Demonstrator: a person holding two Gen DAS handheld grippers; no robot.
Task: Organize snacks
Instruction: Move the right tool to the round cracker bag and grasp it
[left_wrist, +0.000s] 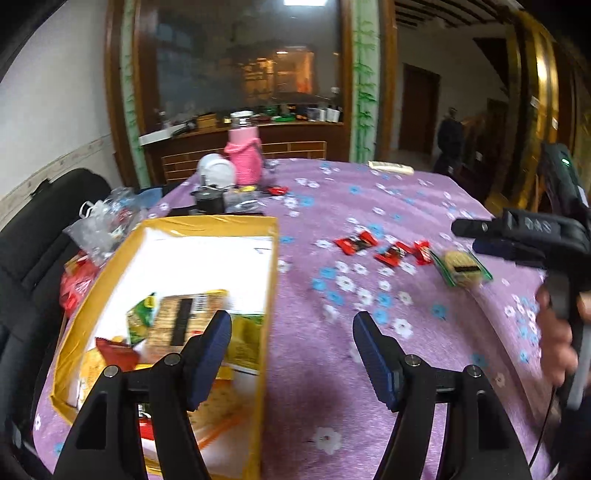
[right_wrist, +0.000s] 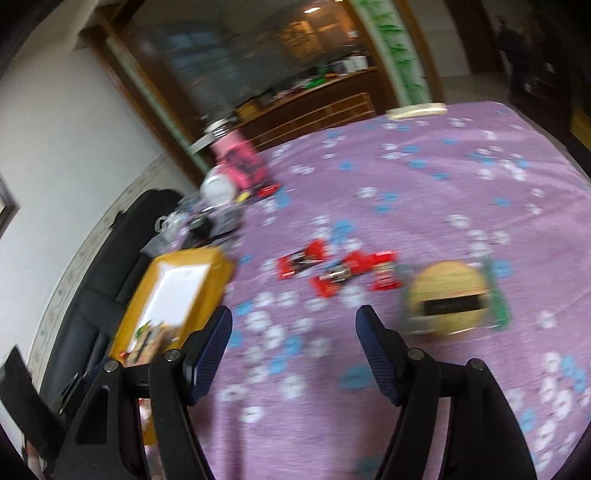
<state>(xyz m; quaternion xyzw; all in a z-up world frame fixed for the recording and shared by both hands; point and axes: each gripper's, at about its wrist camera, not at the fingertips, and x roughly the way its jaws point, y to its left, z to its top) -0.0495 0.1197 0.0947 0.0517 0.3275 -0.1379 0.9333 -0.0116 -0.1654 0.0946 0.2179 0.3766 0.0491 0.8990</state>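
A yellow cardboard box (left_wrist: 271, 258) with a white floor lies on the purple flowered tablecloth (left_wrist: 369, 369) and holds several snack packets, among them a green-and-tan cracker pack (left_wrist: 184, 314). Three red candy wrappers (left_wrist: 356, 242) (left_wrist: 393, 254) (left_wrist: 423, 251) and a green-edged cracker pack (left_wrist: 461, 267) lie loose on the cloth. My left gripper (left_wrist: 291, 354) is open and empty over the box's right wall. The right gripper (left_wrist: 480, 236) enters from the right, held by a hand. In the blurred right wrist view my right gripper (right_wrist: 293, 354) is open and empty, short of the wrappers (right_wrist: 303, 260) and cracker pack (right_wrist: 450, 295).
A pink-sleeved bottle (left_wrist: 243, 155), a white bowl (left_wrist: 218, 170) and a small black pot (left_wrist: 210, 197) stand at the table's far left. Plastic bags (left_wrist: 103, 221) and a black chair (left_wrist: 44, 236) are left of the box. A flat pale box (left_wrist: 391, 167) lies at the far edge.
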